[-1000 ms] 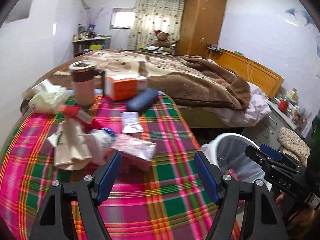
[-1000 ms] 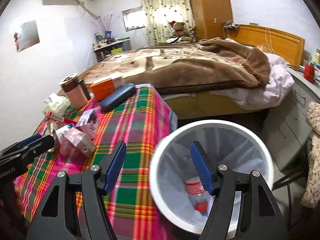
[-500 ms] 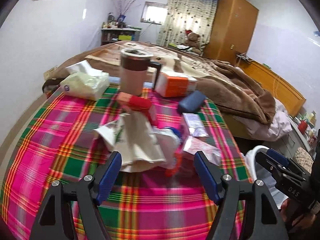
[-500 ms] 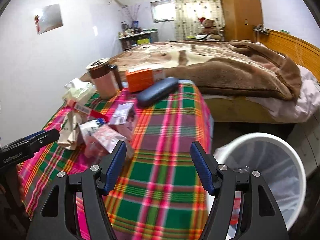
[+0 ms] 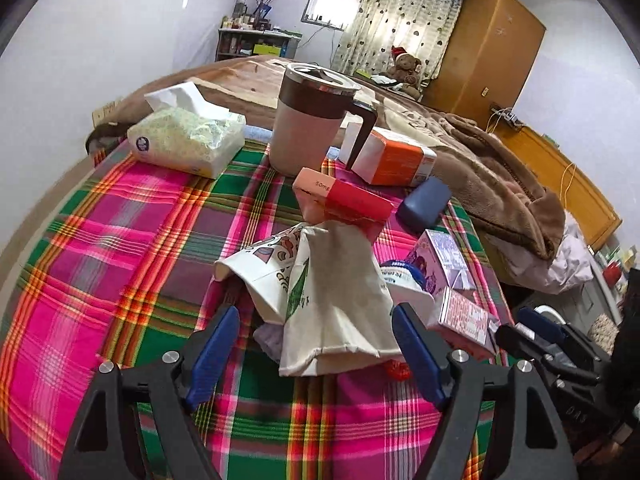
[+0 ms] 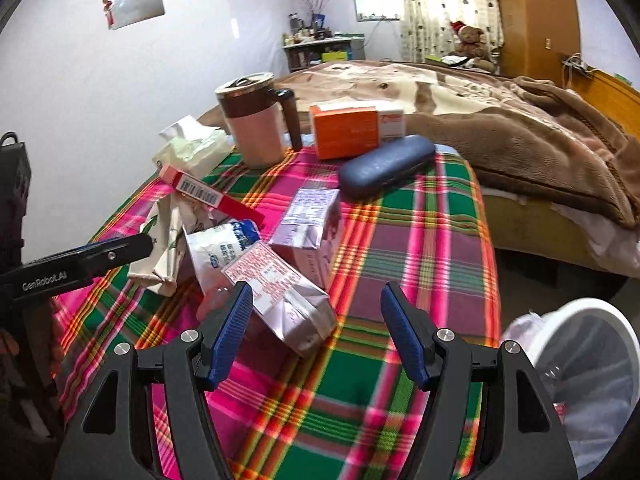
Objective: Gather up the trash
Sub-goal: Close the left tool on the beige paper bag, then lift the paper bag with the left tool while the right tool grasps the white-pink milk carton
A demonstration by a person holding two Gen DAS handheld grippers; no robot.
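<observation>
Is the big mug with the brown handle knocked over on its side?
No, the mug stands upright on the plaid tablecloth, lid on top, beside the orange box.

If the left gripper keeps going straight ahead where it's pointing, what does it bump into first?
Most likely the crumpled paper bag. It lies right between the fingers of the left gripper, whose jaws are opening with nothing pinched yet. How close the bag is to the fingertips is hard to judge through the fisheye view.

walls: plain white [image 6: 200, 80]
far window: small, bright [image 5: 330, 2]
right: tall orange-brown wooden wardrobe [image 5: 488, 48]
bed: brown fleece blanket [image 6: 500, 132]
</observation>
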